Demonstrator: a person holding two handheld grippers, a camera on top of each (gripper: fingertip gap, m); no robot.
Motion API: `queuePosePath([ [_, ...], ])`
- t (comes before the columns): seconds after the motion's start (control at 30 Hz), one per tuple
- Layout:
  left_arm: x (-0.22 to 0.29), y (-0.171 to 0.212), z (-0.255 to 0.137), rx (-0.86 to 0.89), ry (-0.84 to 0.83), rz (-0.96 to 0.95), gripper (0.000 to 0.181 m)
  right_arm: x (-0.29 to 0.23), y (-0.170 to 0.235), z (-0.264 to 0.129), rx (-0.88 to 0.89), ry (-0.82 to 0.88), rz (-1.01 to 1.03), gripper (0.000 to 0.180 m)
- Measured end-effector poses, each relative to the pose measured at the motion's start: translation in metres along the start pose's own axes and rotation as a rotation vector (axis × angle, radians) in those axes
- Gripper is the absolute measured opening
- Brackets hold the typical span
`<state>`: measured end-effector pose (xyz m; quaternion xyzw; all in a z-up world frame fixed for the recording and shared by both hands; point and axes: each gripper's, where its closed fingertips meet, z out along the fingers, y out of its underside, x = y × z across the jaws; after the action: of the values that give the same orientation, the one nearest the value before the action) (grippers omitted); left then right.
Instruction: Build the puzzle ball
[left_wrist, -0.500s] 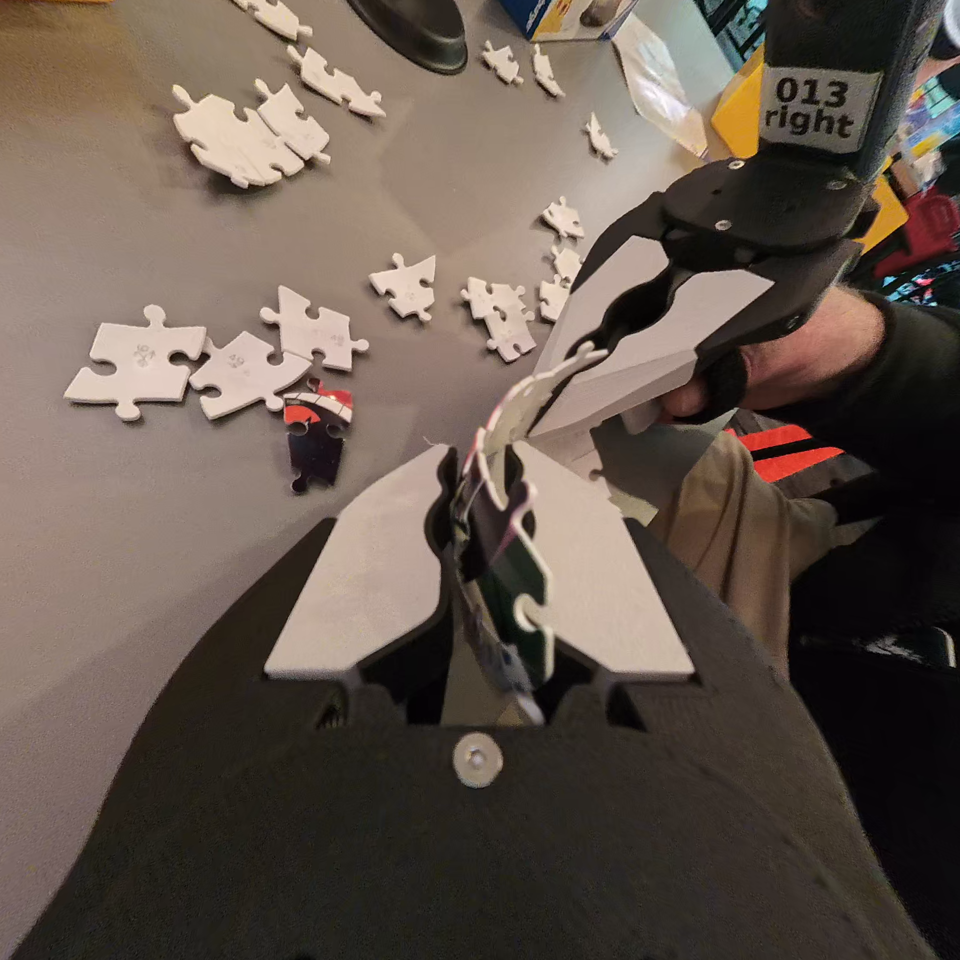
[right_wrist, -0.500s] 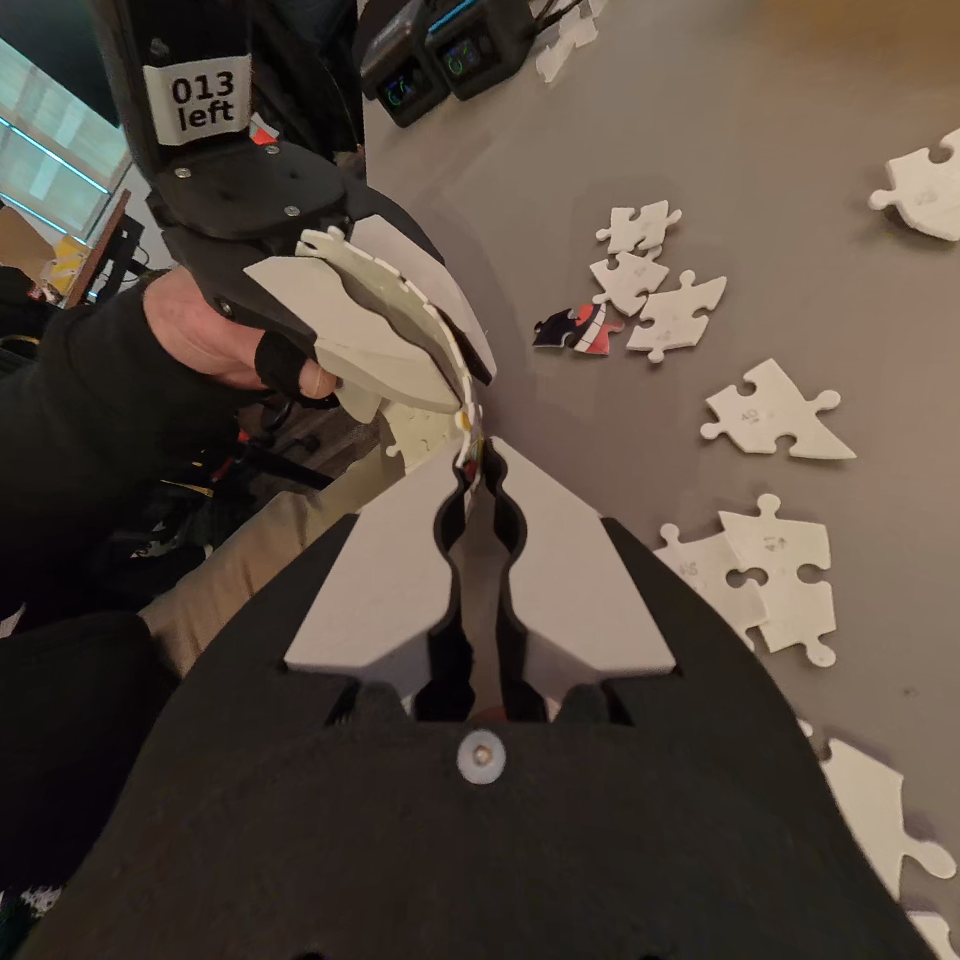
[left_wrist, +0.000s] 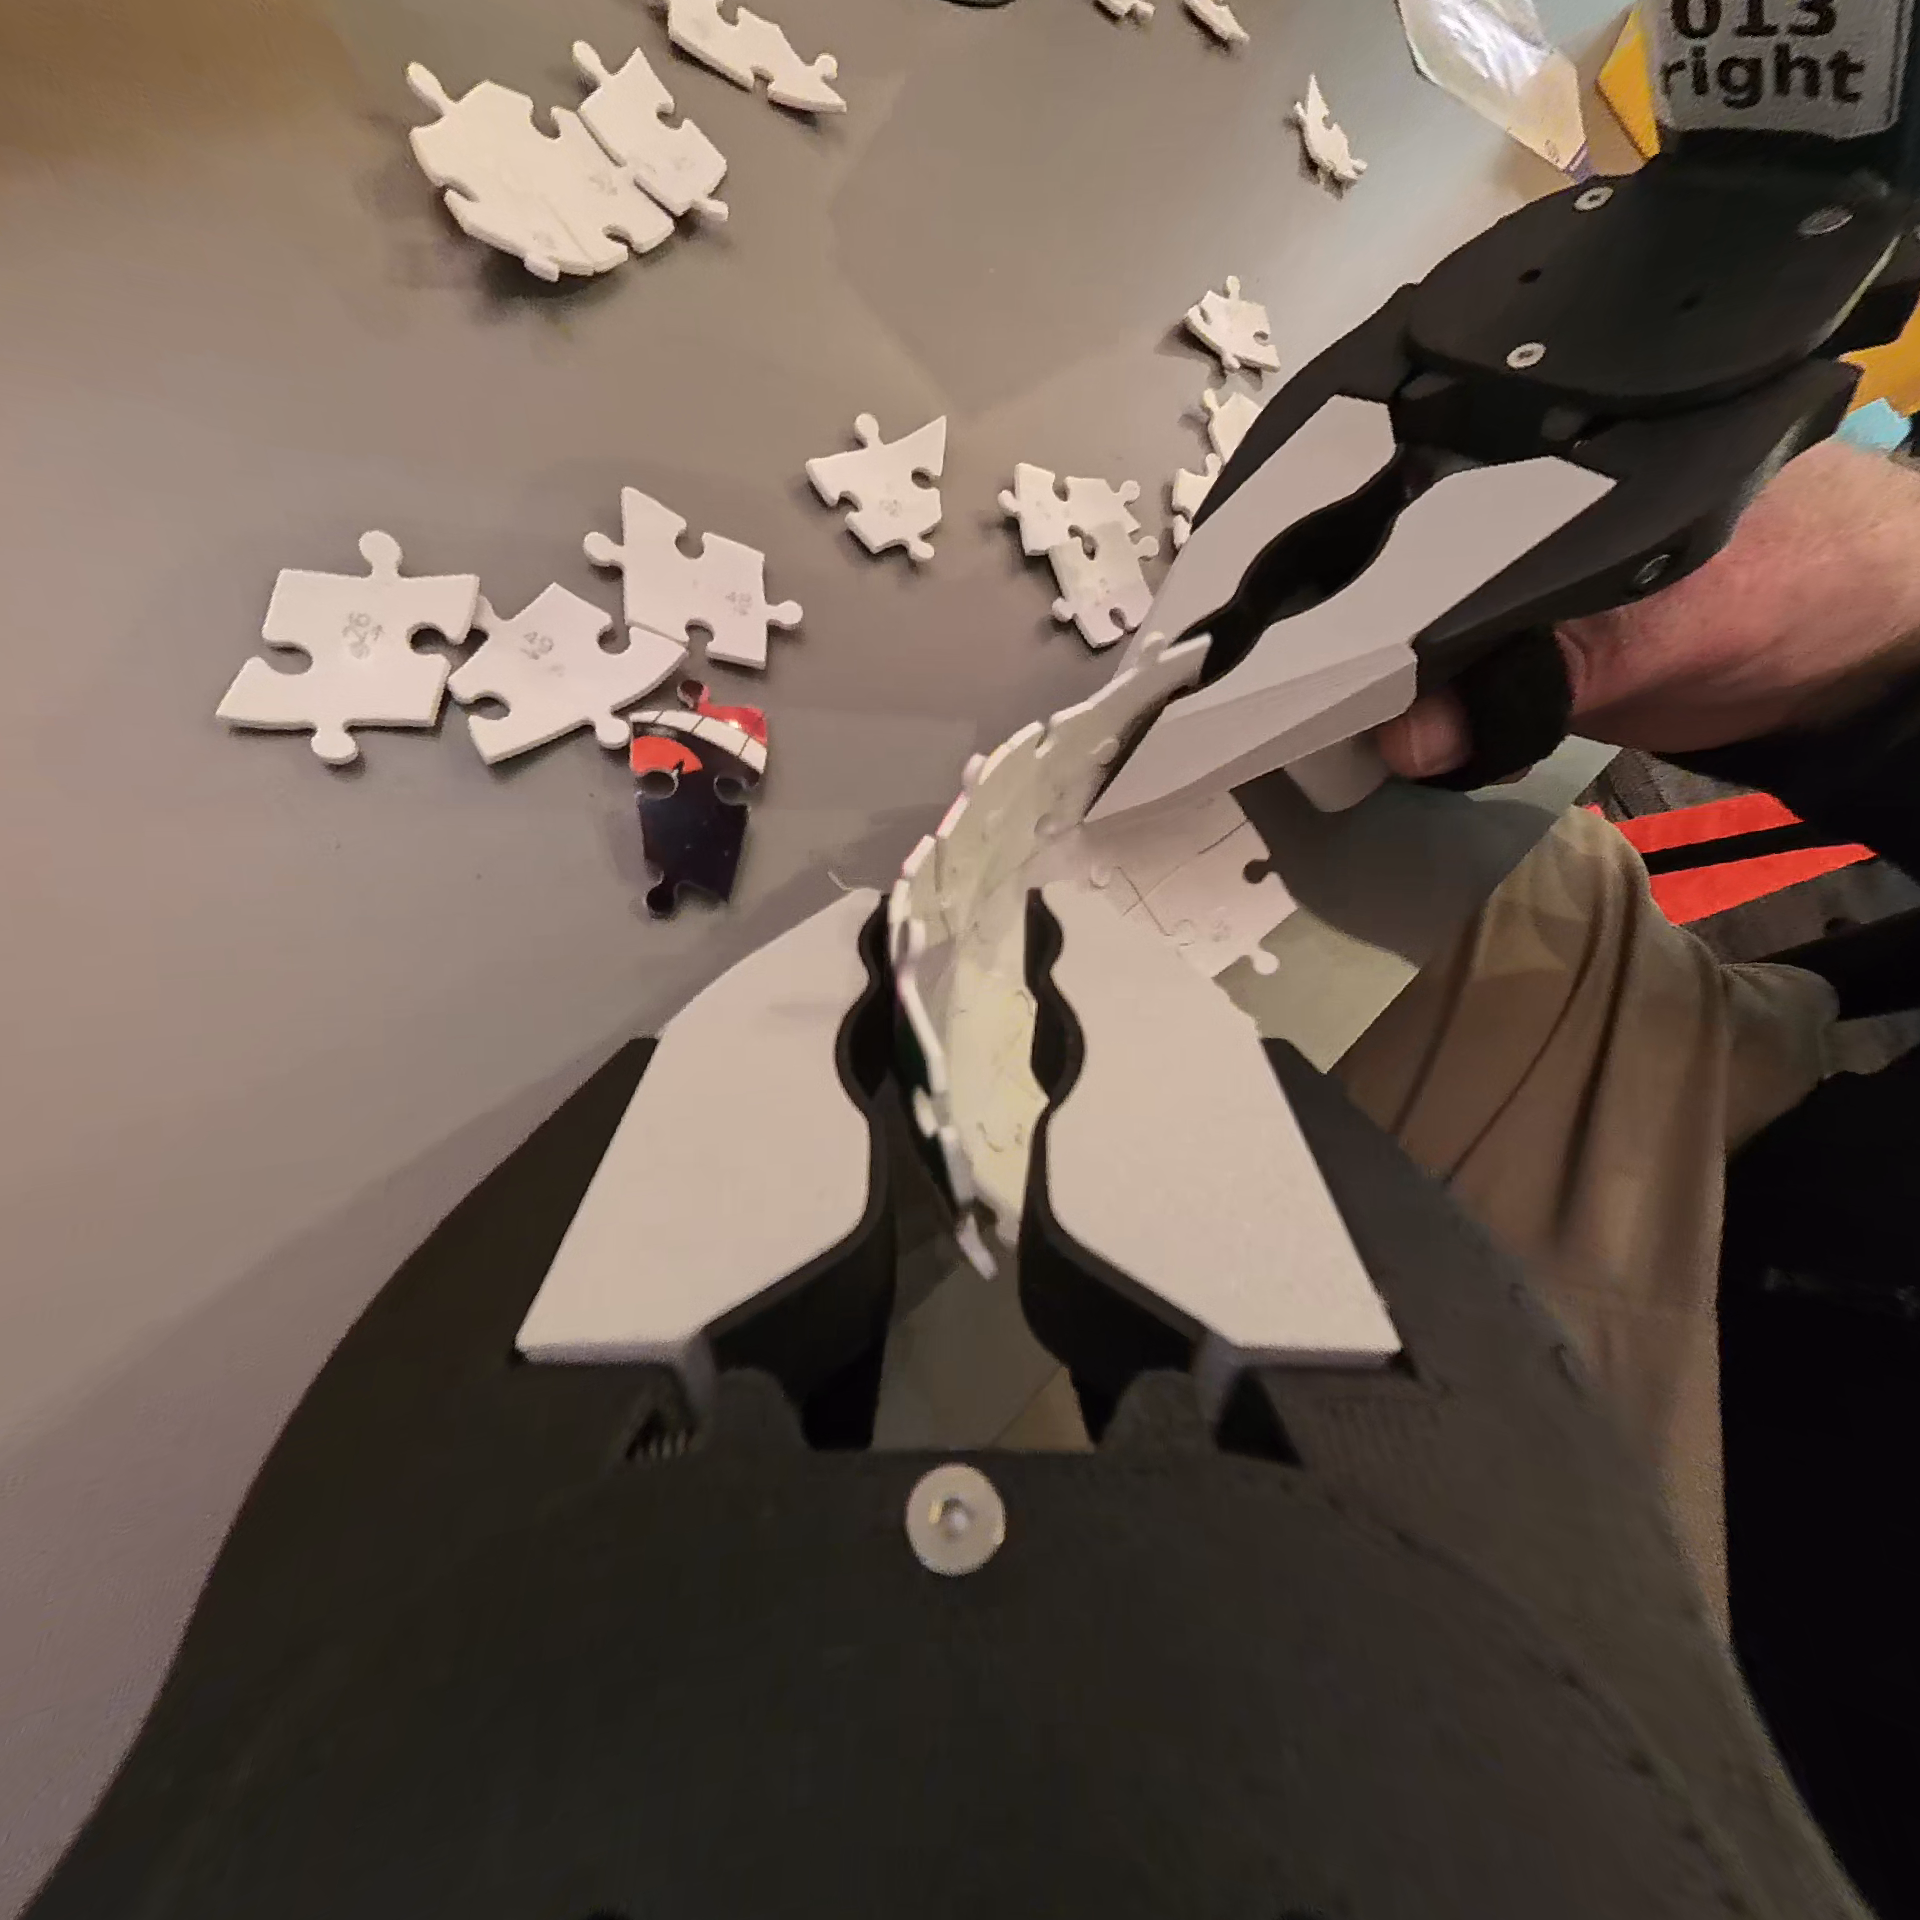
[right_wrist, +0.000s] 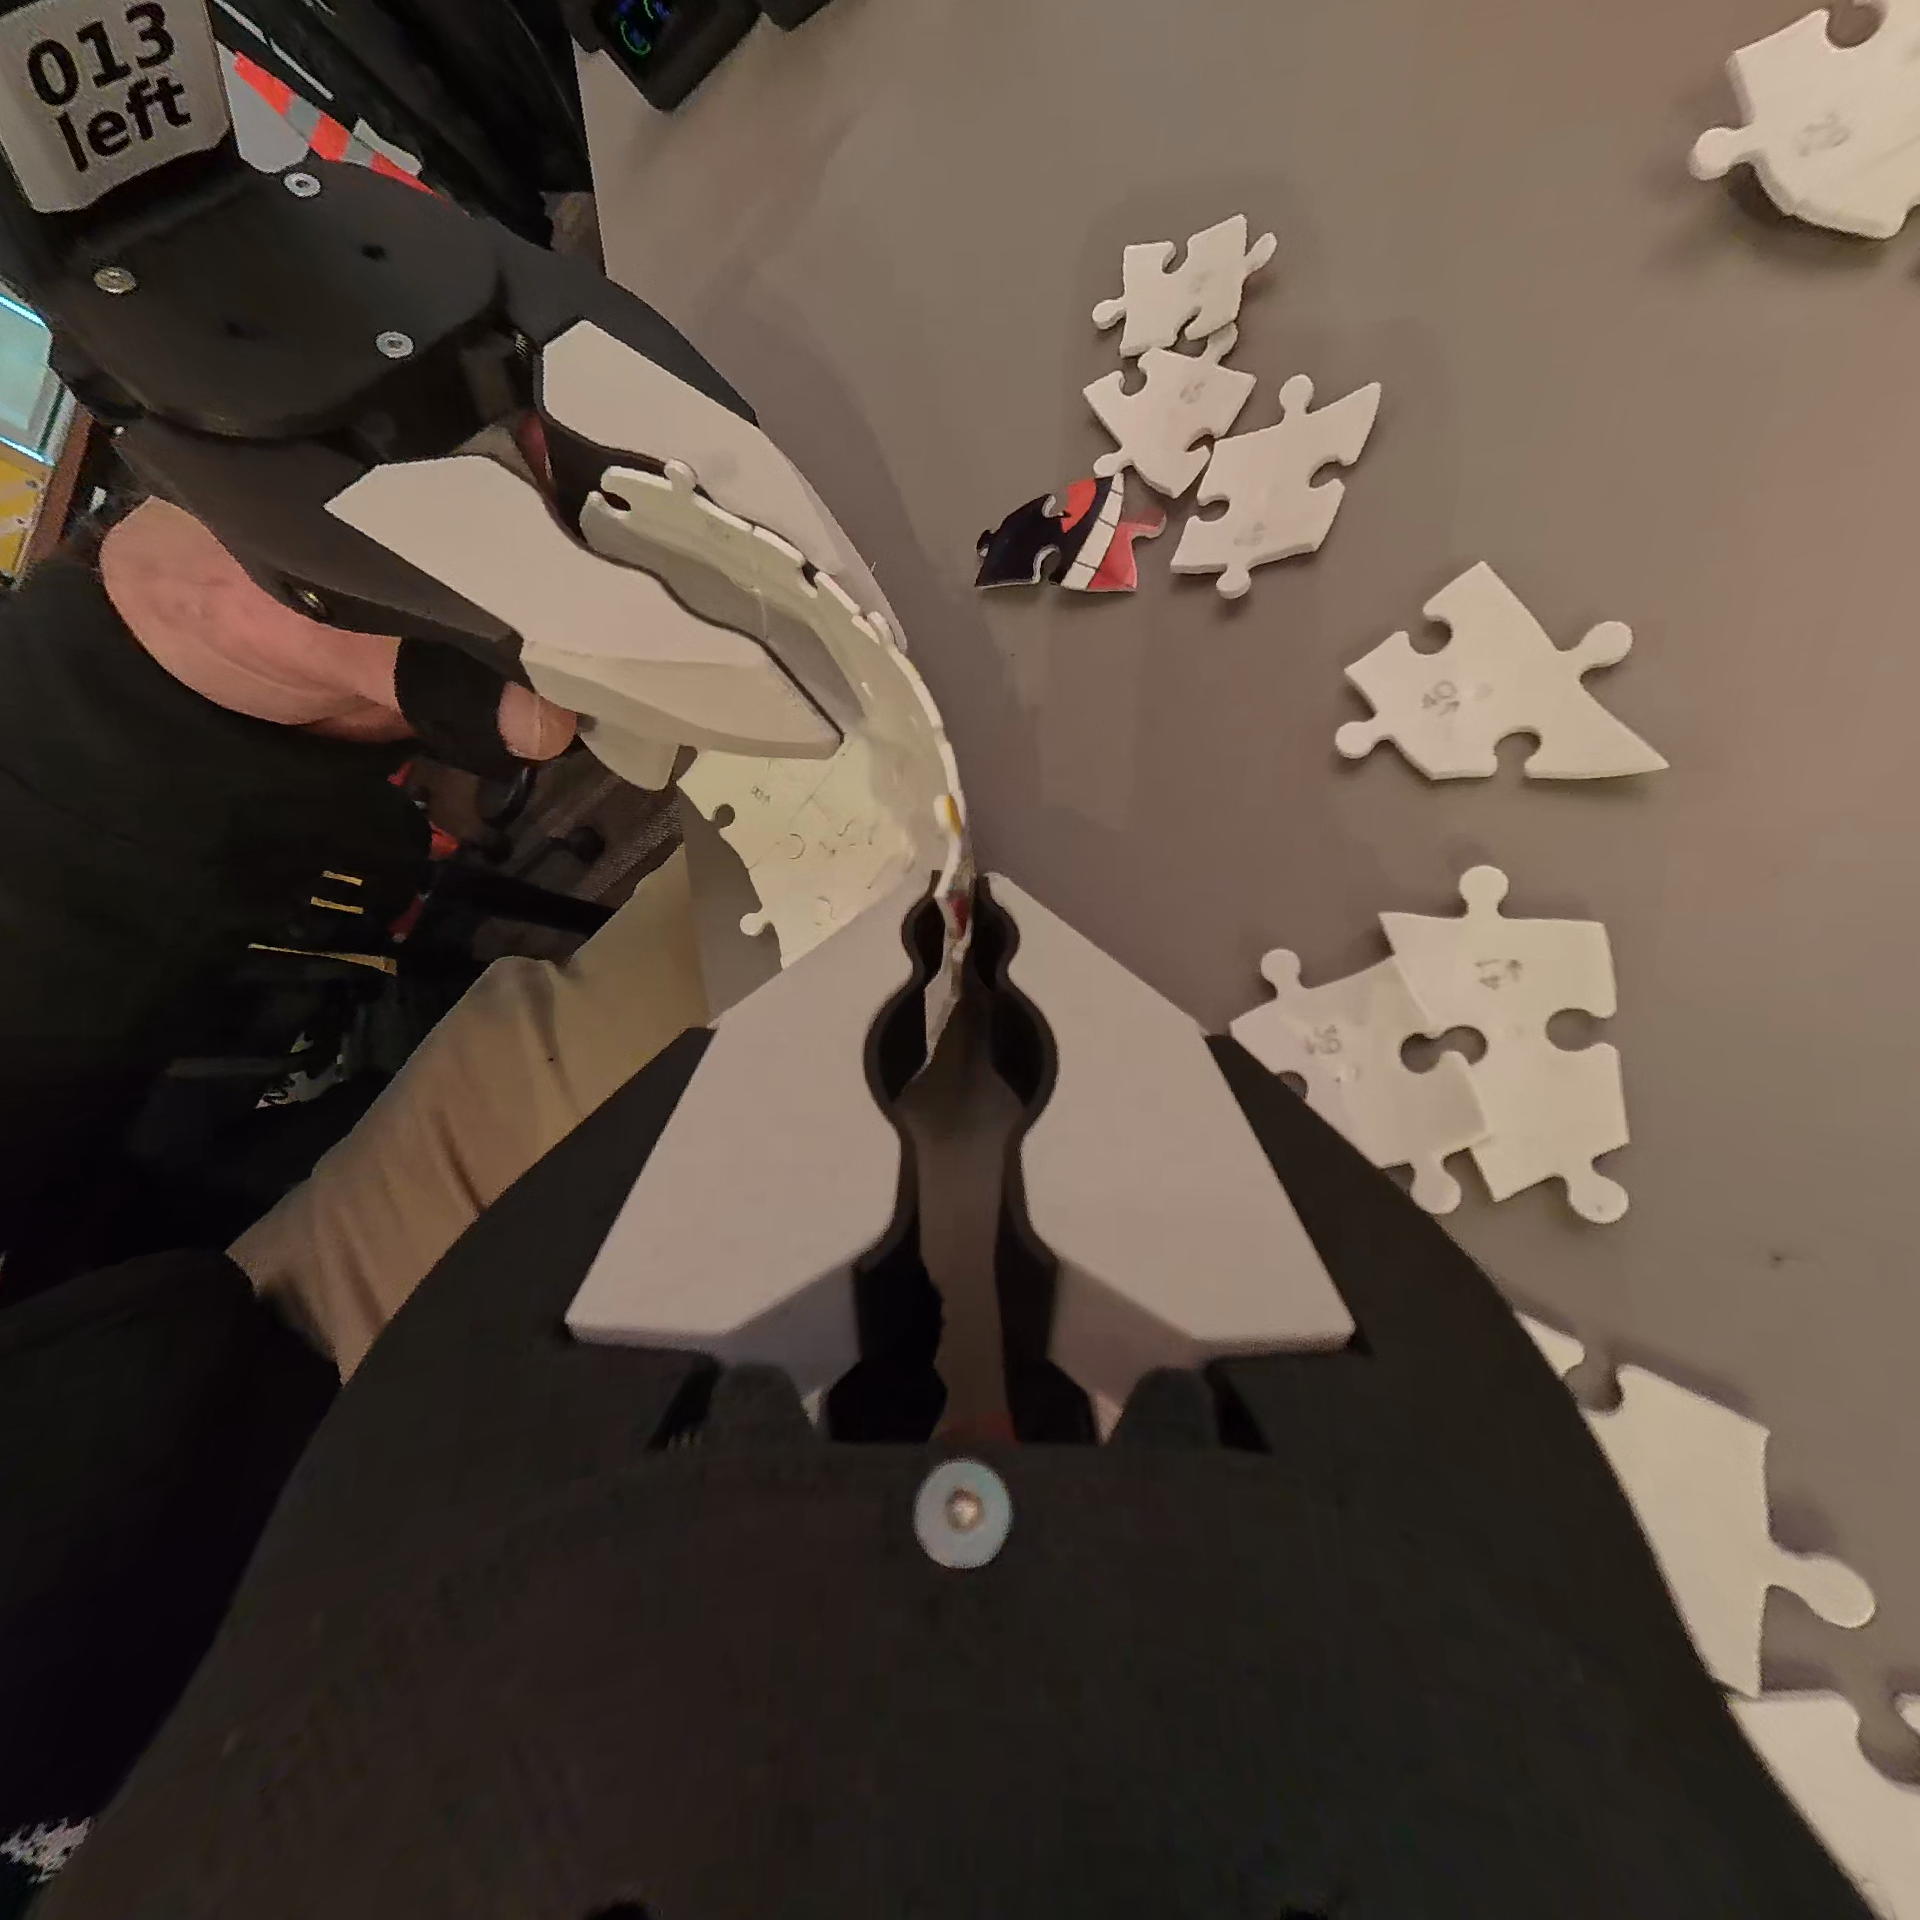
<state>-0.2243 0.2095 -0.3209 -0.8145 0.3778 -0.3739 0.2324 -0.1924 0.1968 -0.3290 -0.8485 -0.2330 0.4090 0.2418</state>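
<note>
Both claws, the left claw (left_wrist: 961, 935) and right claw (right_wrist: 961, 904), are clenching opposite ends of 1 curved puzzle section (left_wrist: 977, 1039) between them, likely steadying its joints above the table (left_wrist: 312, 1039).

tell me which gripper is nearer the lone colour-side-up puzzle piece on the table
Left. The left gripper sits just beside the colour-side-up piece; the right gripper is farther off, beyond the curved puzzle section they share.

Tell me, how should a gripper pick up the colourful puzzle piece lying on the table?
The colourful puzzle piece lies flat, picture up, beside white pieces. Probably come from above and pinch its long side edges at the dark end, away from those neighbours.
</note>
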Motion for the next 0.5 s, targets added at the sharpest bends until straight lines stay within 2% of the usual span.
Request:
queuePosePath([
  [0.13,-0.0033,0.0014,0.0027,-0.008,-0.03,0.023,0.013,-0.0003,0.0009,0.0,0.001,0.002,0.004,0.002],
  [0.5,-0.0054,-0.0044,0.0074,-0.038,-0.117,0.114,0.01,0.0036,-0.0012,-0.0029,0.029,0.015,0.036,0.001],
])
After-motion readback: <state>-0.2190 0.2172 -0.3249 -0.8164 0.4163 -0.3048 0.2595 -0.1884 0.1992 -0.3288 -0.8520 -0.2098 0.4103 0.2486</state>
